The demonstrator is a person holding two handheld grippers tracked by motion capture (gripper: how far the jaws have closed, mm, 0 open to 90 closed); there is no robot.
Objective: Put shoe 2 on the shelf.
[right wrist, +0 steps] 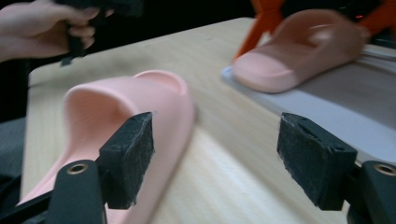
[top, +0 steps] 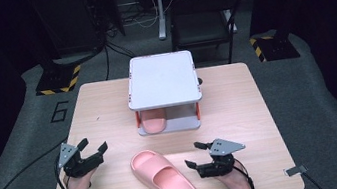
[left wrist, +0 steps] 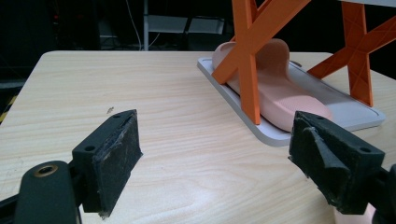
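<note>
Your right gripper (top: 197, 155) stands open and empty just right of the pink slipper (top: 165, 178) lying at the table's (top: 238, 99) near edge, toe beside its left jaw. Your left gripper (top: 94, 145), also wide open and empty, sits well left of it.

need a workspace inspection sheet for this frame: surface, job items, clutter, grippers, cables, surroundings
Surface: light wood table, bare where visible.
Job's things: pink slipper loose on the table near the front edge; second slipper on the lower shelf of the rack, a grey two-level stand with orange legs.
Clutter: nothing seen.
Grippers: left gripper open, empty, left of the loose slipper; right gripper open, empty, just right of that slipper, not touching.
Cables: one trails from each gripper off the table; more on the floor behind.
Surroundings: dark room, grey floor, hazard-striped bases, chair behind.
</note>
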